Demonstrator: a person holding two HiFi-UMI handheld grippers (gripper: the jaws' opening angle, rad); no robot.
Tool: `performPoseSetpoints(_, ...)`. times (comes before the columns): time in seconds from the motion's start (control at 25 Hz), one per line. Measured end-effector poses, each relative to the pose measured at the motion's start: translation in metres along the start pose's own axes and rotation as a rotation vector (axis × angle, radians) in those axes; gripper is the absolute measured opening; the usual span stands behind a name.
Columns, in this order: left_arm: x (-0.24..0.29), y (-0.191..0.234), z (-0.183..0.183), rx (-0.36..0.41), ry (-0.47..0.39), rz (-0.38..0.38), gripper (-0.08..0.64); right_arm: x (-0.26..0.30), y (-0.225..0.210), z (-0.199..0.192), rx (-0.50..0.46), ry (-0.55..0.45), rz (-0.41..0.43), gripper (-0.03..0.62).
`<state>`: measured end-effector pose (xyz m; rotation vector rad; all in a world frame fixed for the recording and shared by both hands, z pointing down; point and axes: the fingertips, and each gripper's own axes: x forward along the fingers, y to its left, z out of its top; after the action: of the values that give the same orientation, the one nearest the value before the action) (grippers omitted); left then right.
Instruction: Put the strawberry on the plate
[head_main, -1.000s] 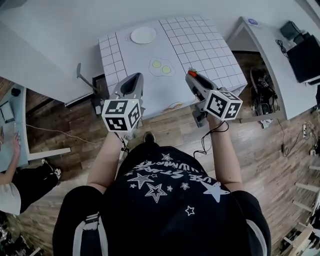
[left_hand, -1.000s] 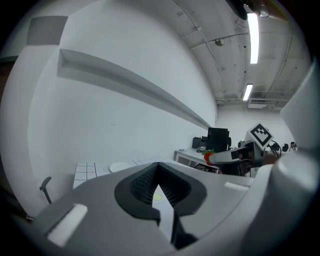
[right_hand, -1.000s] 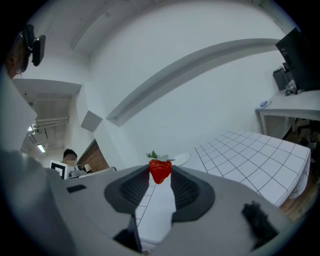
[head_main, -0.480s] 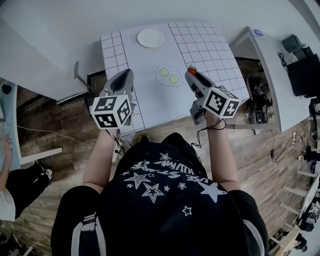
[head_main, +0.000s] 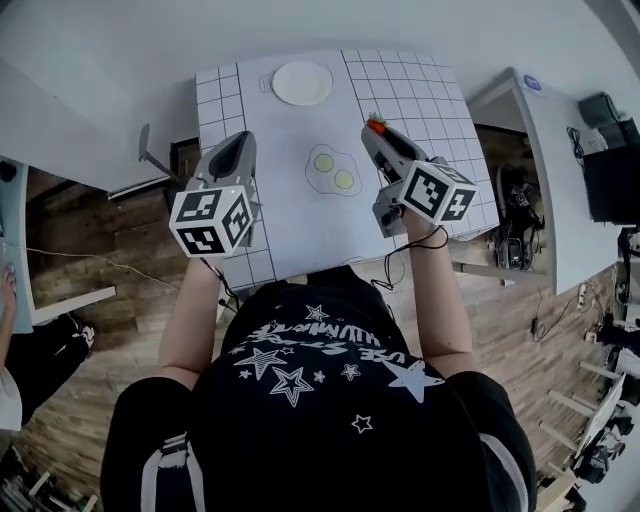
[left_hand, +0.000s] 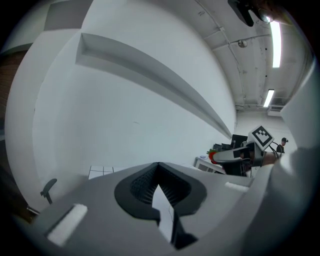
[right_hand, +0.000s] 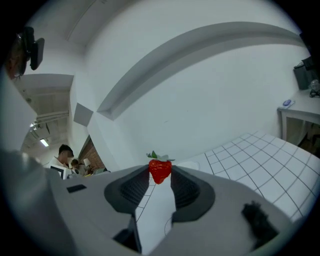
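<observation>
Head view: the left tongs (head_main: 238, 140) hang over the gridded white desk (head_main: 290, 225), tips together on nothing. At the desk's far edge sits the plate (head_main: 302, 83). A fried egg (head_main: 334, 172) with 2 yolks lies between the tongs. The right tongs (head_main: 380, 134) pinch the strawberry (head_main: 375, 126) above the desk, well apart from the plate. The upside-down shirt lettering (head_main: 330, 345) is unreadable.

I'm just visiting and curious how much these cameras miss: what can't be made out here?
Head view: the strawberry is mostly covered by the jaws of the right gripper; only a red tip shows.
Head view: the fried egg is too small to tell toy from print.
Left gripper view: the plate doesn't show; the body of the left gripper blocks most of the table.
</observation>
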<state>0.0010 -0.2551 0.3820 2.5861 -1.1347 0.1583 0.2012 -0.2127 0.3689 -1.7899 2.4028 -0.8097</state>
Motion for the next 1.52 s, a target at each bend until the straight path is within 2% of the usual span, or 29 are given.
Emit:
performPoseSetpoints(0.2, 0.041, 0.011, 0.023, 0.009, -0.009, 0.061, 0.008, 0.060, -0.024, 0.029, -0.026, 0.047, 0.071, 0.141)
performPoseSetpoints(0.4, 0.079, 0.027, 0.029, 0.018, 0.019, 0.132, 0.009, 0.123, -0.035, 0.038, -0.046, 0.116, 0.155, 0.141)
performPoseSetpoints(0.64, 0.117, 0.047, 0.013, -0.015, 0.071, 0.194, 0.009, 0.189, -0.054, 0.015, -0.083, 0.221, 0.215, 0.141)
performPoseSetpoints(0.84, 0.142, 0.064, -0.006, -0.027, 0.117, 0.225, 0.009, 0.235, -0.072, -0.017, -0.134, 0.302, 0.221, 0.141)
performPoseSetpoints(1.0, 0.155, 0.073, -0.019, -0.030, 0.147, 0.230, 0.009, 0.259, -0.085, -0.039, -0.130, 0.347, 0.217, 0.141)
performPoseSetpoints(1.24, 0.159, 0.081, -0.038, -0.060, 0.173, 0.247, 0.009, 0.275, -0.098, -0.060, -0.146, 0.399, 0.200, 0.143)
performPoseSetpoints(1.52, 0.152, 0.084, -0.041, -0.075, 0.169, 0.260, 0.009, 0.285, -0.103, -0.072, -0.142, 0.440, 0.173, 0.143)
